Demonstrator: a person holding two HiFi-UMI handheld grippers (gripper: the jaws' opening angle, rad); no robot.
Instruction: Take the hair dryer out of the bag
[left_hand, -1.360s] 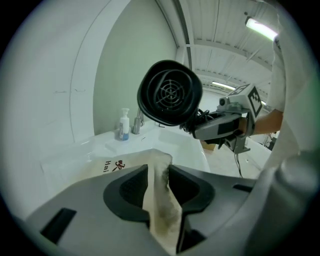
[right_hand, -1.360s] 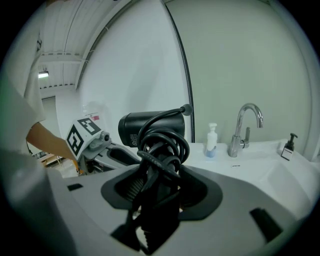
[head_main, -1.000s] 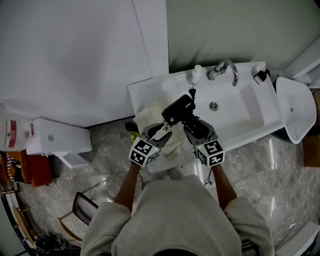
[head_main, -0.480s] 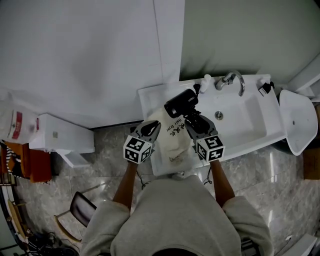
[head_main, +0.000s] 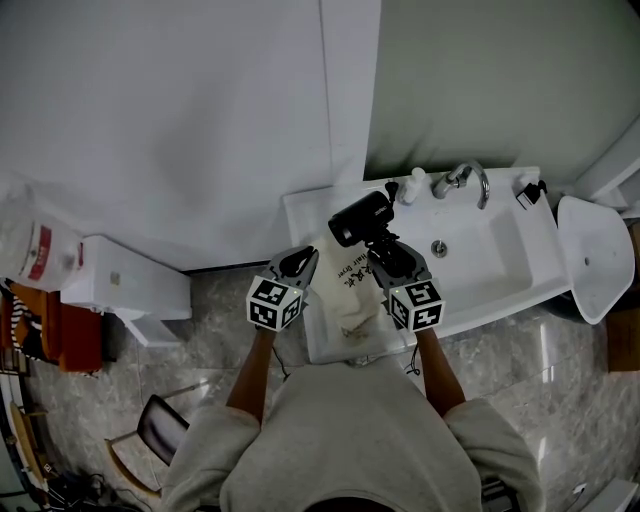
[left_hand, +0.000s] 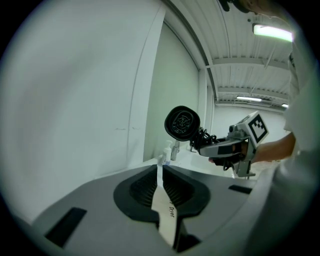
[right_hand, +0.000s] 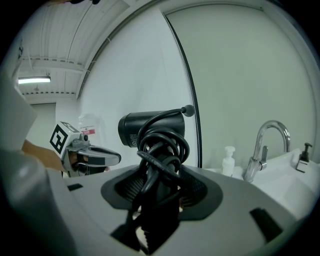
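Observation:
My right gripper (head_main: 383, 248) is shut on the handle of the black hair dryer (head_main: 358, 217), which has its cord wound round it. The hair dryer (right_hand: 150, 127) is held up with its barrel level, clear of the bag. Below it the cream cloth bag (head_main: 352, 285) lies limp on the counter left of the basin. My left gripper (head_main: 303, 258) has just been closing and is now shut on the bag's left edge. A printed strip of the bag (left_hand: 164, 207) sits between its jaws. From there the hair dryer (left_hand: 182, 123) shows ahead and above.
The white sink (head_main: 480, 240) has a chrome faucet (head_main: 465, 178) and a soap bottle (head_main: 413, 185) at its back edge. A white wall panel rises close behind. A white seat lid (head_main: 590, 250) is at the right, a white box (head_main: 120, 280) at the left, and a chair (head_main: 160, 430) on the floor.
My left gripper drew away from the dryer to the left and shut on the bag's edge. The bag went from crumpled round the dryer to lying limp below it. The dryer rose a little.

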